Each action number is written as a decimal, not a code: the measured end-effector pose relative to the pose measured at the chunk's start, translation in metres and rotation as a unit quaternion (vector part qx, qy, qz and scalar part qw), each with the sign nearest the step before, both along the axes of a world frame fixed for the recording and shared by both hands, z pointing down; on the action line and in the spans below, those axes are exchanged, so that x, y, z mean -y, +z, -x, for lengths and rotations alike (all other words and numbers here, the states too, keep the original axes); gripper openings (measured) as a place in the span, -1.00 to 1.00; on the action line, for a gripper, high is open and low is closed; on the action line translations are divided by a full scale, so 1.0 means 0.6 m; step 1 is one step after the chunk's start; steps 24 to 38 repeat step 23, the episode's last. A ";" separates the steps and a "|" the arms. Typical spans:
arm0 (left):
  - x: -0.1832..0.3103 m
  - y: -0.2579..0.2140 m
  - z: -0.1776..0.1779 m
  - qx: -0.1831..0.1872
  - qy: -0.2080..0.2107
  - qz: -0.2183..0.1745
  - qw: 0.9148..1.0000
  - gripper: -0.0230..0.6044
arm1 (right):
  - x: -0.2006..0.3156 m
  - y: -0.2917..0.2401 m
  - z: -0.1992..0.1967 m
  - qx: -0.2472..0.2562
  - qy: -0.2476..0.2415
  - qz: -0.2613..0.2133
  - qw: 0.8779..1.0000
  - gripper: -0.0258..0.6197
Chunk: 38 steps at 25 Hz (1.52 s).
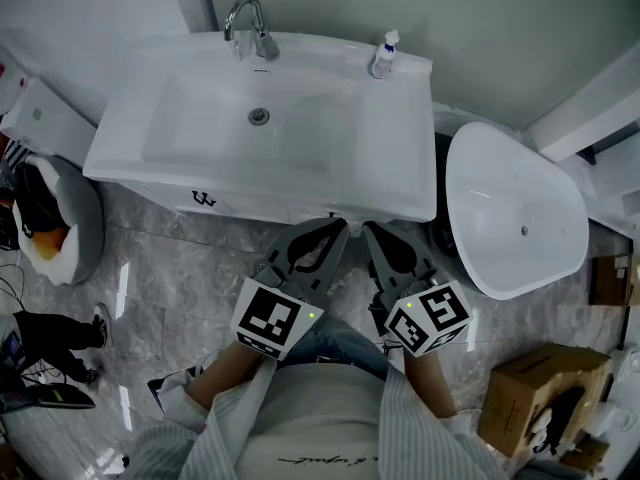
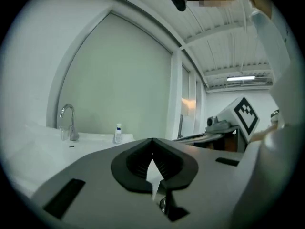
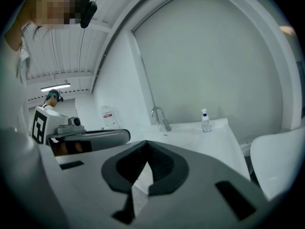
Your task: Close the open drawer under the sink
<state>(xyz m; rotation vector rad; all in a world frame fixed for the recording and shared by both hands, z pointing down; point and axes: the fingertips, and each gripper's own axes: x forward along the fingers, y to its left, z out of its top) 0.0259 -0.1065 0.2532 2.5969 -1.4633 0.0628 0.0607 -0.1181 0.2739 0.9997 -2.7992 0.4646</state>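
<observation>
The white sink (image 1: 262,118) sits on a vanity, and the drawer front (image 1: 262,206) shows only as a narrow white band under its front rim. From this steep angle I cannot tell how far it stands out. My left gripper (image 1: 336,228) and right gripper (image 1: 367,230) are side by side just before that front, tips pointing at it. Both are shut with nothing between the jaws. In the gripper views the tips meet, on the left gripper (image 2: 152,140) and on the right gripper (image 3: 146,142), and the drawer is hidden behind the jaws.
A faucet (image 1: 250,23) and a soap bottle (image 1: 383,56) stand at the sink's back. A white oval basin (image 1: 515,213) is close on the right, with a cardboard box (image 1: 540,393) nearer me. A penguin plush (image 1: 45,218) lies left. Another person (image 3: 52,97) stands far off.
</observation>
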 end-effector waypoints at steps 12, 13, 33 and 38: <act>0.017 -0.023 -0.011 0.005 0.045 -0.011 0.999 -0.88 | -0.009 0.013 0.002 -0.004 -0.011 0.013 1.000 -0.89; 0.019 -0.027 -0.012 0.007 0.054 -0.012 0.998 -0.88 | -0.009 0.014 0.002 -0.005 -0.013 0.014 1.000 -0.89; 0.016 -0.044 -0.008 -0.008 0.080 -0.024 0.996 -0.88 | 0.000 0.000 -0.013 -0.004 -0.010 0.006 1.000 -0.89; 0.016 -0.044 -0.008 -0.008 0.080 -0.024 0.996 -0.88 | 0.000 0.000 -0.013 -0.004 -0.010 0.006 1.000 -0.89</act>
